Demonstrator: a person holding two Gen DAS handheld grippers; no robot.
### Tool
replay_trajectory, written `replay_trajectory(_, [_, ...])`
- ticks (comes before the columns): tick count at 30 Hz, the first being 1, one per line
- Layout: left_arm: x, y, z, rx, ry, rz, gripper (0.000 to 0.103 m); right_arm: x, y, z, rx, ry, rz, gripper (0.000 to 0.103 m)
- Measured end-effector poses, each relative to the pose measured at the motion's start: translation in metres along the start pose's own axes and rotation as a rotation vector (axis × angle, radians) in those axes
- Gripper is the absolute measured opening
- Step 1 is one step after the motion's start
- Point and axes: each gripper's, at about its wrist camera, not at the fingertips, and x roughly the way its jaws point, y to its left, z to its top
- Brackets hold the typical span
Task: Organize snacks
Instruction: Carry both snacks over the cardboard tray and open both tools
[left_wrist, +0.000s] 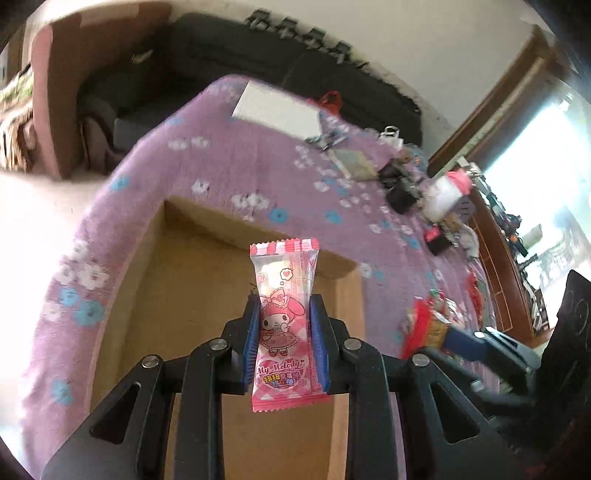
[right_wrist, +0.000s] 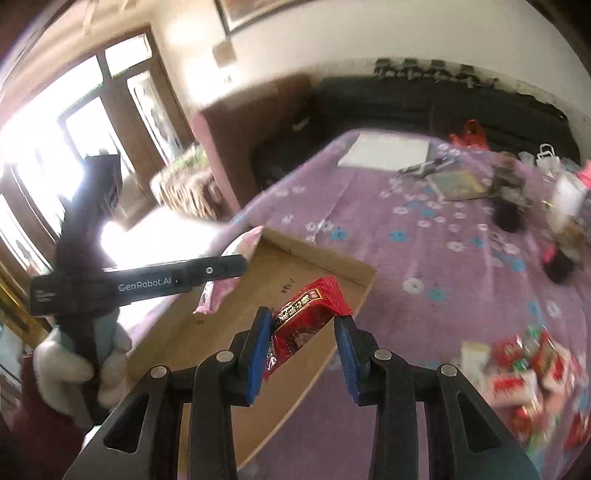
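The left gripper pinches a pink candy packet upright between its blue pads, above a shallow cardboard box. The right gripper clamps a red snack packet at a tilt over the same box's near edge. A gloved hand grips the left tool's handle. The box rests on a purple flowered cloth. A heap of red and white snacks lies on the cloth, to the right of the box. A white sheet lies at the far end.
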Motion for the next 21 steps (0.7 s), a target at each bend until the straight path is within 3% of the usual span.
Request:
replay_trajectory(4, [0.031,0.01,0.002,-0.03,0.036,0.009,0.023,0.047,0.004,0.005,-0.035,0.072,-0.035,0.036])
replay_trajectory(10, [0.048,0.017,0.006,-0.067,0.055,0.002,0.024,0.079,0.001,0.005,-0.086,0.113,-0.095,0.037])
replay_trajectory(14, [0.045,0.023,0.009,-0.093,0.046,-0.02,0.026,0.078,0.004,0.008,-0.133,0.065,-0.151,0.04])
replay_trajectory(16, [0.042,0.023,0.01,-0.095,0.034,-0.014,0.034,0.074,0.004,0.01,-0.136,0.047,-0.154,0.056])
replay_trajectory(18, [0.034,0.023,0.01,-0.093,0.01,-0.002,0.042,0.065,0.002,0.013,-0.124,0.015,-0.153,0.057])
replay_trajectory(21, [0.015,0.022,0.011,-0.113,-0.022,0.019,0.042,0.036,-0.013,0.015,-0.057,-0.041,-0.136,0.057])
